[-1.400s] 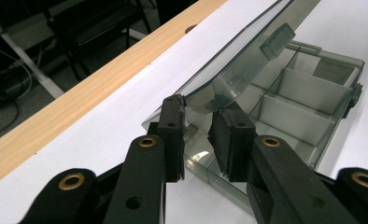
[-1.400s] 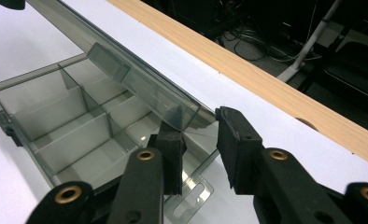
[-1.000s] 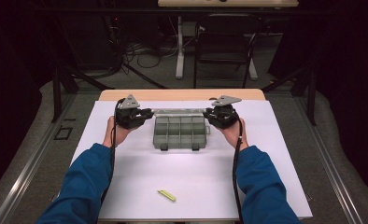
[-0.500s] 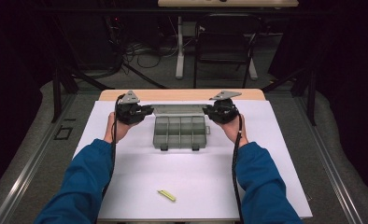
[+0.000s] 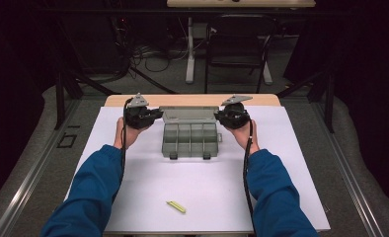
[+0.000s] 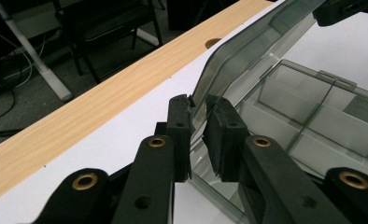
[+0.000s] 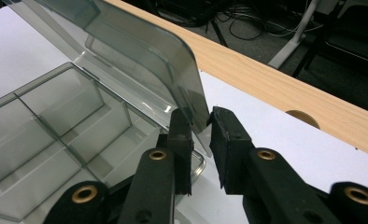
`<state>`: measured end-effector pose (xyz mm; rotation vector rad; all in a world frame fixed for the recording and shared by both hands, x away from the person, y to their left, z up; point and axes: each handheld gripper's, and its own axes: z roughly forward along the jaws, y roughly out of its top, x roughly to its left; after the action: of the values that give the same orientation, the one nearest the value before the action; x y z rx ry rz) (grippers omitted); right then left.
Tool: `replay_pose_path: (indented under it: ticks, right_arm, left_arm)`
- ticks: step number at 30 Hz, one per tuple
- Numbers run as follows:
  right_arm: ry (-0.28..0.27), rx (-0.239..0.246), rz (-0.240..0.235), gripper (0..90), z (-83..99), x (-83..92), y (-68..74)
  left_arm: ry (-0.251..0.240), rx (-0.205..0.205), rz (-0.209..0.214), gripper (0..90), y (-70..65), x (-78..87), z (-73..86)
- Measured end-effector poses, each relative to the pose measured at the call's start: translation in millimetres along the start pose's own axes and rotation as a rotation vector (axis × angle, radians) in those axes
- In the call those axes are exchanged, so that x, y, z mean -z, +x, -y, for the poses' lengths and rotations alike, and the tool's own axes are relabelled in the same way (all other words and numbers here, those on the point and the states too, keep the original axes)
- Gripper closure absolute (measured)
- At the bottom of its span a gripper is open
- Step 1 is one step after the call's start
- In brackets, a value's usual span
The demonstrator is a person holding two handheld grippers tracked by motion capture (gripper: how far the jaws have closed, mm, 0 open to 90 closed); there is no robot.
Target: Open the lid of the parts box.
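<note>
Organizer box (image 5: 190, 139): smoky grey see-through plastic, rectangular, shallow, rounded corners. Sat on the white sheet (image 5: 202, 192) covering the tabletop (image 5: 192, 100), toward its far side, centred between the two hands. Inside was split by thin walls into two rows of compartments, four across in the near row as seen from the high view; every compartment in sight held nothing. Two small latch tabs stuck out from the near edge.

Lid (image 5: 190, 114): same tinted plastic, hinged along the far edge, raised and tilted back, with moulded ridges across its face. In the left gripper view the lid (image 6: 247, 56) rose steeply above the compartments; in the right gripper view the lid (image 7: 140, 56) leaned away toward the wooden edge.

Left claw (image 5: 158, 114): at the lid's left end. Its jaws (image 6: 198, 135) were drawn close, with the lid's edge running between them; a thin gap showed on one side, so whether the pads pressed on it could not be told.

Right claw (image 5: 217, 115): at the lid's right end. Its jaws (image 7: 201, 140) stood narrow around the lid's rounded corner, having just been closing; the corner lay between them, with a small gap visible beside it.

Yellow piece (image 5: 175, 207): small, lying on the sheet near the front edge, well apart from the box.
</note>
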<state>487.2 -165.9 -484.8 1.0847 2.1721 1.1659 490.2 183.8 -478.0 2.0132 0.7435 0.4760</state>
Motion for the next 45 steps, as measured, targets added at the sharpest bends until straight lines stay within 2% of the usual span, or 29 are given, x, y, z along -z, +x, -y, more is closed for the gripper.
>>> replay_pose_path:
  ticks: [2, 15, 21, 29, 37, 39, 45]
  right_arm:
    - [0.001, 0.005, 0.005, 78.5, 0.1, -1.0, -0.3]
    - [0.008, -0.04, 0.027, 79.4, -1.6, -10.3, -3.1]
    - [0.008, -0.07, 0.038, 79.4, -0.3, -17.5, -5.6]
    - [-0.002, -0.095, 0.057, 78.8, 1.1, -24.1, -6.4]
    - [0.005, -0.113, 0.071, 78.5, 5.3, -32.0, -7.1]
    - [0.007, -0.125, 0.074, 78.4, 7.3, -34.7, -7.4]
    - [0.027, -0.137, 0.082, 77.4, 11.5, -41.2, -7.7]
  left_arm:
    - [-0.003, 0.007, 0.0, 79.6, 1.0, -1.2, -0.7]
    - [-0.001, 0.028, -0.031, 80.6, 6.8, -12.8, -4.5]
    - [-0.003, 0.06, -0.051, 80.7, 8.7, -19.4, -3.4]
    - [-0.024, 0.114, -0.102, 80.4, 6.9, -26.5, -2.0]
    - [-0.003, 0.124, -0.132, 76.5, 5.0, -36.0, -0.2]
    - [0.018, 0.122, -0.142, 75.5, 4.7, -39.5, 0.5]
    - [0.054, 0.154, -0.163, 72.5, 2.4, -52.4, 8.3]
